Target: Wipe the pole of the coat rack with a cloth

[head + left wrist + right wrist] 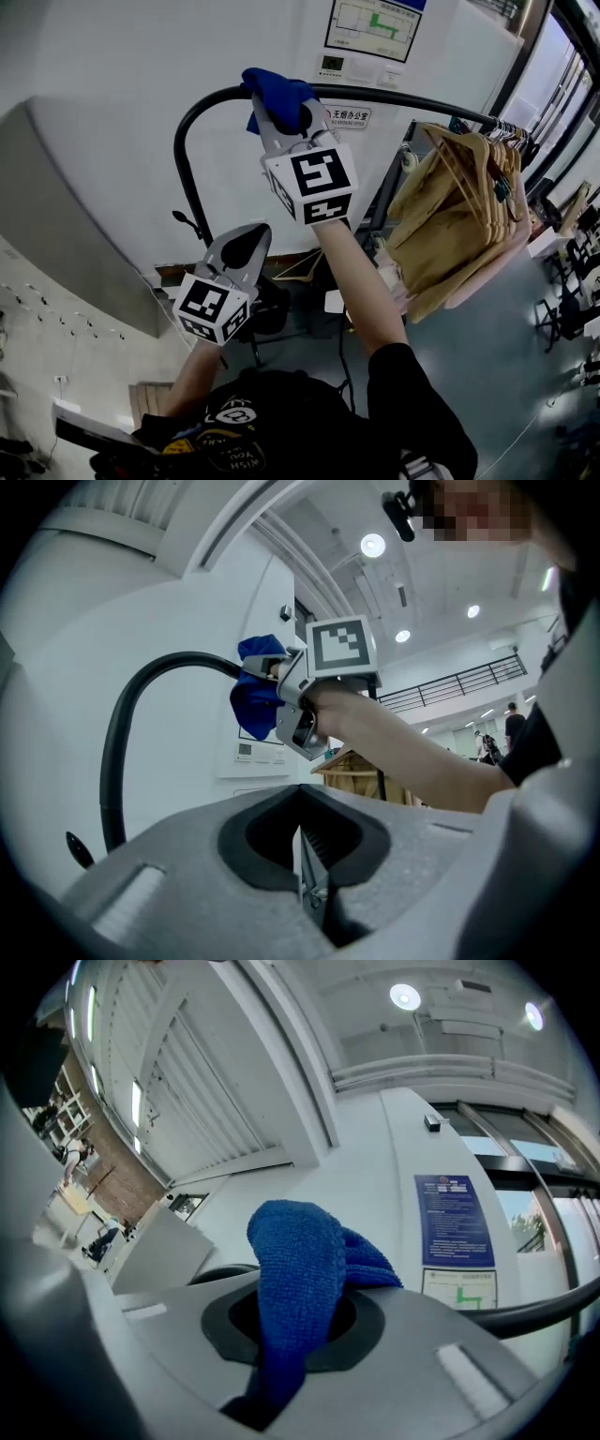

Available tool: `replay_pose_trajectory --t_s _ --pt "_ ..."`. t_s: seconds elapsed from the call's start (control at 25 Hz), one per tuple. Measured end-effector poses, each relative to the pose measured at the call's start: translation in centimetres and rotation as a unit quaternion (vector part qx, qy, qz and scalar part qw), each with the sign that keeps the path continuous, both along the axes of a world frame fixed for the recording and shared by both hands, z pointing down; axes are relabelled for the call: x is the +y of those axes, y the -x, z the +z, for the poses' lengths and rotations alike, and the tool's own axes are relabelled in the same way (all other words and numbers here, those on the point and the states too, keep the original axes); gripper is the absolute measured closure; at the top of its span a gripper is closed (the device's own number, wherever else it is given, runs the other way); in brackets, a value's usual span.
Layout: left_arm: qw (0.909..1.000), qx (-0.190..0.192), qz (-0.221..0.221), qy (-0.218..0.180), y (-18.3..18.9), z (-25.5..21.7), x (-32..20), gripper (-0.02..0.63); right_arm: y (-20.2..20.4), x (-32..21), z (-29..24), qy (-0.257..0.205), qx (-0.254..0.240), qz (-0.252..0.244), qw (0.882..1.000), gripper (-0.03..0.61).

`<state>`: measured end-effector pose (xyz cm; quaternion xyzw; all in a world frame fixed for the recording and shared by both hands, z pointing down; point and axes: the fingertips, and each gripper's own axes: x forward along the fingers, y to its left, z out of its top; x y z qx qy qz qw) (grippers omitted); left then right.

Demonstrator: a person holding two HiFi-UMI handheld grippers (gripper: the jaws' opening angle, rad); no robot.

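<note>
The coat rack's black pole [394, 97] runs across the top and bends down at the left [187, 178]. My right gripper [281, 105] is raised to the top bar near the bend, shut on a blue cloth [277, 92] that lies over the pole. In the right gripper view the cloth [305, 1283] fills the jaws, with the pole [525, 1314] leading off to the right. My left gripper [246, 242] hangs lower, beside the upright part of the pole, shut with nothing in it. From the left gripper view I see the cloth [255, 682] and curved pole [120, 733].
Several wooden hangers [459, 211] hang bunched on the right half of the bar. A white wall with posted signs [373, 28] stands just behind the rack. Black chairs [562, 319] line the far right. A black hook [187, 223] juts from the left upright.
</note>
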<state>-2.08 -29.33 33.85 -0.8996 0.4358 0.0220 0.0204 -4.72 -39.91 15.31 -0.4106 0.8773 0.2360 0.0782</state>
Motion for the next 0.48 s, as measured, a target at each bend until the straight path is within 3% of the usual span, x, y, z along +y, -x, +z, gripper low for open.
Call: replay_pose_trajectory --t_s 0.12,0.24,0.48 --pt "0.9999 0.0 0.012 0.0 -1.3 0.0 -0.5 0.612 -4.8 -1.4 0.2 0.005 -0.012 0.025 1.0 0.538" --pt "0.9996 0.003 0.029 0.002 -3.0 0.0 -0.9 0.612 -11.4 -3.1 0.2 0.025 -0.049 0.049 0.997 0.538" --pt "0.9975 0.01 0.066 0.025 -5.9 1.4 -0.5 0.612 -25.4 -5.5 -0.4 0.023 -0.128 0.11 0.985 0.535"
